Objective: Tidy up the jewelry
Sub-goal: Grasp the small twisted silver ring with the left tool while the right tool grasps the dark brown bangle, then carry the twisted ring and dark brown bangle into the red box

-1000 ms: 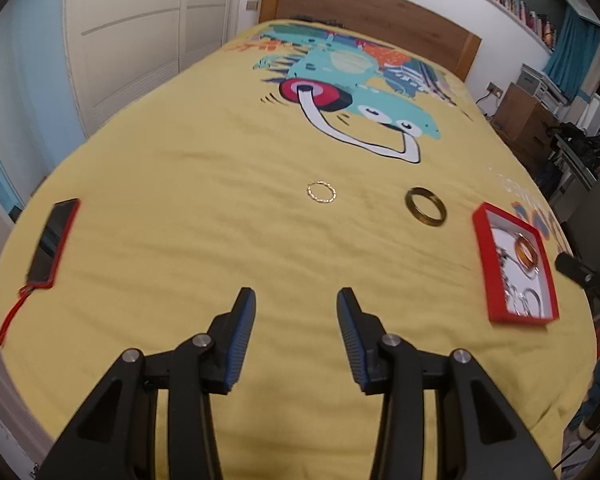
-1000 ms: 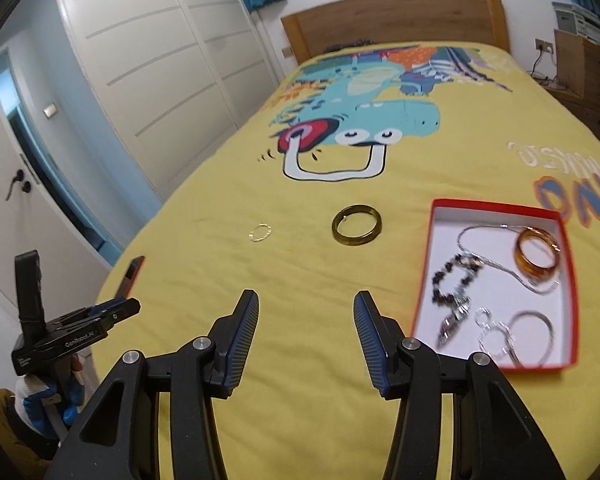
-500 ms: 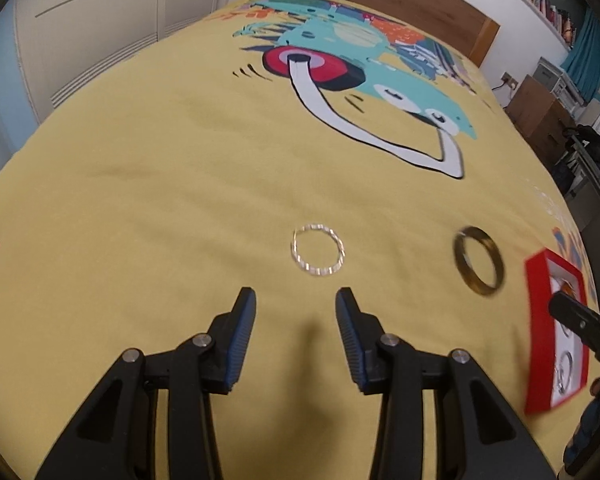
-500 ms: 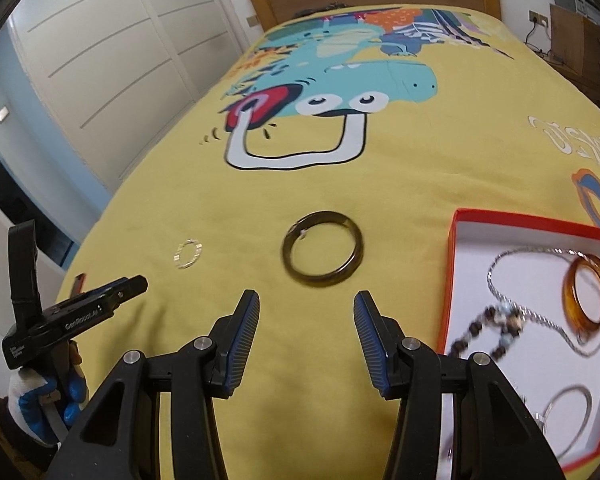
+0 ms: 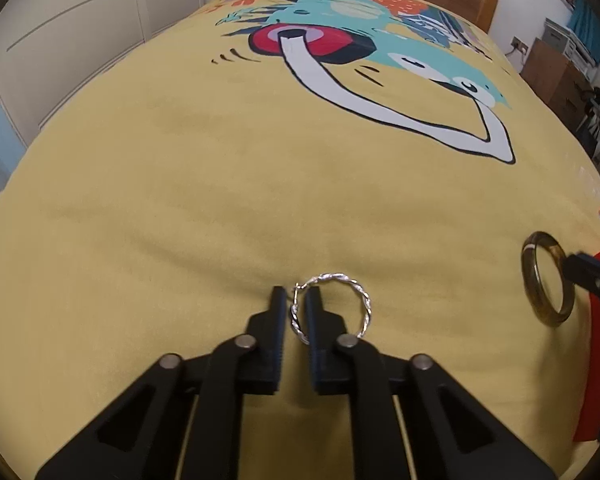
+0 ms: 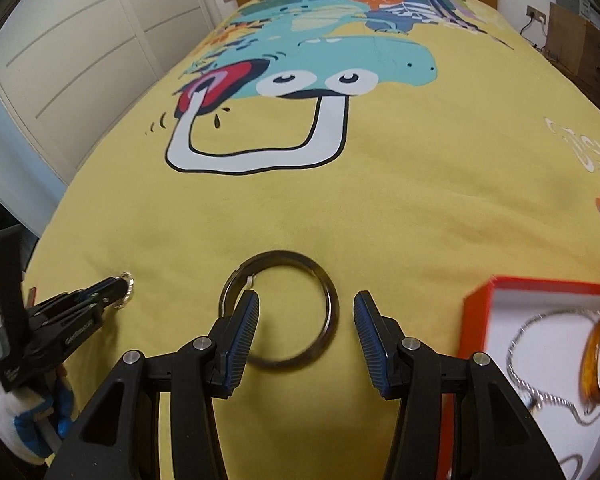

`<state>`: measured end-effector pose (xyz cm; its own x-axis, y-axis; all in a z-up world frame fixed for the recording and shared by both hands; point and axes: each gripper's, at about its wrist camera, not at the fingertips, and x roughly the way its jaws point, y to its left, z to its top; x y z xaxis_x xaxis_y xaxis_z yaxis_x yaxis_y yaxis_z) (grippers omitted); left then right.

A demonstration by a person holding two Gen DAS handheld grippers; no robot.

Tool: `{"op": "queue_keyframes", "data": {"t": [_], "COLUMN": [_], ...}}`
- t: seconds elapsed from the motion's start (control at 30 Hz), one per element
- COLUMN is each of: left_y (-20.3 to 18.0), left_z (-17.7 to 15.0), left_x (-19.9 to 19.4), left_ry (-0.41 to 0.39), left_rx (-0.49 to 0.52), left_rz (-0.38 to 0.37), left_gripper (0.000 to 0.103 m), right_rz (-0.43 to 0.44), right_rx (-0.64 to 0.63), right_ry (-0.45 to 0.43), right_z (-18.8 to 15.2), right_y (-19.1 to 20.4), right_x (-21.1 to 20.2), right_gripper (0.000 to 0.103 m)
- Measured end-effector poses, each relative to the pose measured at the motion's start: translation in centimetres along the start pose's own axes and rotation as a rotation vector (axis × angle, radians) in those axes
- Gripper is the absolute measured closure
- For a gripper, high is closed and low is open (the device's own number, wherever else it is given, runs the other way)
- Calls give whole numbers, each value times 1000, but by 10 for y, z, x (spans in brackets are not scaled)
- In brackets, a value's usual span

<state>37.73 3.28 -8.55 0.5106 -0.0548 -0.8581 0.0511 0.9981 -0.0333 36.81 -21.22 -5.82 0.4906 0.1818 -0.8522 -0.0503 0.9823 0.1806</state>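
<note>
On a yellow bedspread (image 5: 180,184), the left gripper (image 5: 295,298) has its jaws nearly closed around the near-left edge of a twisted silver hoop (image 5: 340,300), whose wire sits between the fingers, while the rest of the hoop lies to the right of the fingertips. To the right of that hoop lies a dark bangle (image 6: 296,316) flat on the bedspread; the right gripper (image 6: 306,306) hovers over it with jaws spread wide, the left finger inside the ring and the right finger outside. Right of the bangle sits a red box (image 6: 476,320) with a white interior, holding an amber bangle (image 6: 598,360) and a silver chain (image 6: 520,344). Beyond the bangle, farther up the bedspread, is a teal cartoon print (image 6: 340,56).
</note>
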Motion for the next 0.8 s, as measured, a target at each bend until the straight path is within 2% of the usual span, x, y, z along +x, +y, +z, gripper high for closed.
{"op": "queue_keyframes", "data": {"t": [0.13, 0.33, 0.4, 0.43, 0.47, 0.8], "left_y": [-3, 0, 0, 0, 0, 3], "left_z": [-4, -14, -20, -23, -25, -56], "left_x": [-3, -10, -14, -16, -19, -71], "left_ry": [-19, -22, -22, -24, -26, -64], "left_rx": [14, -24, -36, -39, -42, -57], "left_rz": [7, -32, -48, -53, -57, -63], "left_gripper": [100, 100, 100, 100, 100, 100], "right_rz": [-28, -67, -48, -43, -26, 45], "right_rx": [-19, -71, -77, -82, -82, -69], "right_ry": [38, 105, 104, 101, 100, -31], "right_z": [7, 7, -2, -6, -12, -59], "right_y": [1, 7, 10, 12, 13, 35], "right_x": [16, 35, 31, 30, 27, -32], "right_gripper": [54, 53, 62, 74, 92, 95]}}
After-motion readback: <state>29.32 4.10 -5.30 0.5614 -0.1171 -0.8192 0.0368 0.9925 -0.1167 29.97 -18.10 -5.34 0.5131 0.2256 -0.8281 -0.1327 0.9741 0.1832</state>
